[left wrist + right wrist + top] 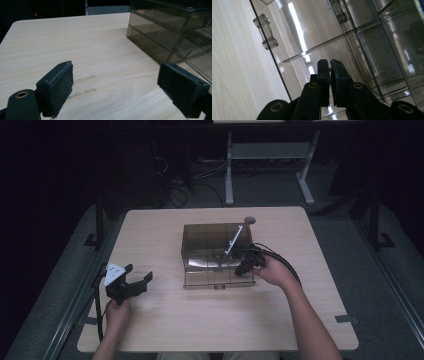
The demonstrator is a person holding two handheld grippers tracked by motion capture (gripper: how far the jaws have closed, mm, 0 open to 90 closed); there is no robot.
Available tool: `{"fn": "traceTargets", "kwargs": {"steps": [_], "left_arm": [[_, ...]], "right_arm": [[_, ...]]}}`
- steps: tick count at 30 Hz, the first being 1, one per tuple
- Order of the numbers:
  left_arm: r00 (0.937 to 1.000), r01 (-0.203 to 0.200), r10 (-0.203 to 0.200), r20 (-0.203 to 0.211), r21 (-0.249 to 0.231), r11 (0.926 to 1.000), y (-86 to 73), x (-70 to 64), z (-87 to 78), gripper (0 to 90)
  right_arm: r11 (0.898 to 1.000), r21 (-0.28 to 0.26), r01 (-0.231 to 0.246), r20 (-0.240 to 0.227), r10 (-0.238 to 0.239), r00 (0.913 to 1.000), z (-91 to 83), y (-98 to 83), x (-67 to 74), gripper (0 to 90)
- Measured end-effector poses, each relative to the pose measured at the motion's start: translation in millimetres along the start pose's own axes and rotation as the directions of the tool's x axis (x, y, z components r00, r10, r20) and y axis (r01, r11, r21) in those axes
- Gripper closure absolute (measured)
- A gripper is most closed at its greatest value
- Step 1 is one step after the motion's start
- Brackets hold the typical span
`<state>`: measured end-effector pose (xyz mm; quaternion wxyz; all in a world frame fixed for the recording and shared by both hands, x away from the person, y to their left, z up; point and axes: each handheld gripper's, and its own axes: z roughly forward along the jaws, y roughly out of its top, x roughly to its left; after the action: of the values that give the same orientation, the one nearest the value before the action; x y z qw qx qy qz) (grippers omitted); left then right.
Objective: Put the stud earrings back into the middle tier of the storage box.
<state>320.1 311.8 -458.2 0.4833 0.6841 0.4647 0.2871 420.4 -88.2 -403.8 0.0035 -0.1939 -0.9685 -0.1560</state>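
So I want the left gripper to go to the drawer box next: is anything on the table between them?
Nothing visible. In the left gripper view, bare table lies between the open left gripper and the smoky drawer box. The high view agrees. The right gripper is at the box's front right.

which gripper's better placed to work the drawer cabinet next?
Probably the right. The right gripper is already at the smoky clear drawer cabinet, jaws nearly closed against its front. The left gripper sits open over bare table, well apart from it.
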Motion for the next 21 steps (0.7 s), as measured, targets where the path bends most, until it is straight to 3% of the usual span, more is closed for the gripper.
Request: {"fn": "traceTargets", "kwargs": {"steps": [21], "left_arm": [[1.0000,0.000,0.000,0.000,0.000,1.0000,0.0,0.1,-0.1,12.8]], "right_arm": [[1.000,0.004,-0.017,0.006,0.017,0.9998,1.3,-1.5,-3.3,84.2]]}}
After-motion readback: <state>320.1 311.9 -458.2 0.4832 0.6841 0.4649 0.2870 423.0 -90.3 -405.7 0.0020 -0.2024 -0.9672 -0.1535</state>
